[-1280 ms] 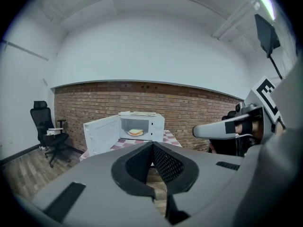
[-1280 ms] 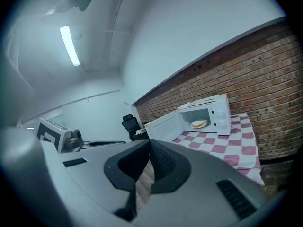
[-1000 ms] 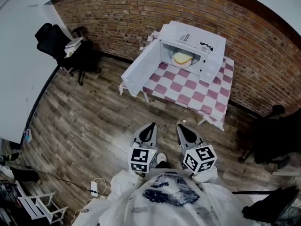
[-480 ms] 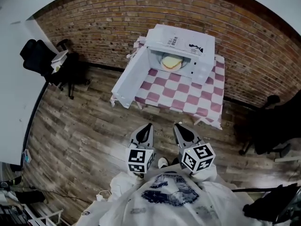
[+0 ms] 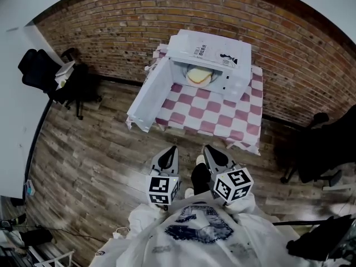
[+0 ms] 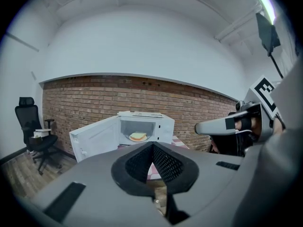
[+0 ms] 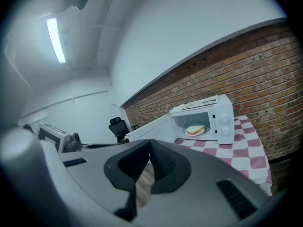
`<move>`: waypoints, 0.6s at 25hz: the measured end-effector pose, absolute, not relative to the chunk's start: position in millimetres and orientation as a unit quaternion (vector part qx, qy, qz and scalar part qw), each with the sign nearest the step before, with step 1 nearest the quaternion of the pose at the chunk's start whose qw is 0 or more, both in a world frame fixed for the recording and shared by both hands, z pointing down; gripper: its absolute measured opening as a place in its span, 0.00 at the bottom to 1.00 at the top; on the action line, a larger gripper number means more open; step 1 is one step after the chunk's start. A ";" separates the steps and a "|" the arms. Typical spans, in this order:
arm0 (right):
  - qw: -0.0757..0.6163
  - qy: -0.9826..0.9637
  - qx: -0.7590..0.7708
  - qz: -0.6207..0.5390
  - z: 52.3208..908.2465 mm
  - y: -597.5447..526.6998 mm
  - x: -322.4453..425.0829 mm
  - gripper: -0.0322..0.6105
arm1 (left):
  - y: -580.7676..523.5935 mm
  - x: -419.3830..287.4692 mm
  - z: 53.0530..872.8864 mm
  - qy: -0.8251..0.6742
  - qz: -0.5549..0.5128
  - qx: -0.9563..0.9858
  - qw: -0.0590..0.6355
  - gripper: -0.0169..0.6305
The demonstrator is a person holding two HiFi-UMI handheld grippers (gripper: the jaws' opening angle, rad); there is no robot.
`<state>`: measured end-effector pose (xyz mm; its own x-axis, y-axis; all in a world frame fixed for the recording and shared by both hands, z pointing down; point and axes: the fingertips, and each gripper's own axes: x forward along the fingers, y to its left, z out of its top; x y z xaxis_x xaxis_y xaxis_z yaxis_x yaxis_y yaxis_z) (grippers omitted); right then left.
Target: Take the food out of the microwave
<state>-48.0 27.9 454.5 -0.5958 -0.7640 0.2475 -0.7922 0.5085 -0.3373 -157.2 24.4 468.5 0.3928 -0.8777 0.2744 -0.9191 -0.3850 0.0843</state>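
Note:
A white microwave stands on a table with a pink-and-white checked cloth, its door swung wide open to the left. Inside lies the food, a sandwich on a plate, also seen as the sandwich in the left gripper view and the sandwich in the right gripper view. My left gripper and right gripper are held side by side close to my body, well short of the table. Both are shut and hold nothing, as the left gripper and right gripper show.
Wooden floor lies between me and the table. A brick wall runs behind the microwave. A black office chair with a white box stands at the left, and another dark chair at the right. The open door overhangs the table's left edge.
The table and microwave have come nearer and shifted slightly left in the head view as I step towards them. Both grippers stay shut, side by side before my body.

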 end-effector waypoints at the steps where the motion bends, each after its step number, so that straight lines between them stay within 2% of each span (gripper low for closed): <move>1: 0.033 -0.868 0.448 0.213 455.2 23.6 -48.4 0.07 | 20.9 -157.1 468.6 -0.543 0.093 0.827 0.113 0.04; 15: 0.033 -0.866 0.443 0.230 471.6 -82.8 -44.6 0.07 | -81.8 -144.4 483.4 -0.534 0.111 0.828 0.126 0.04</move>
<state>-44.6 -82.8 471.6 -0.6049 -0.7524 0.2607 -0.7826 0.5012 -0.3692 -144.4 -81.8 483.4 0.4040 -0.8576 0.3183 -0.9134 -0.3972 0.0892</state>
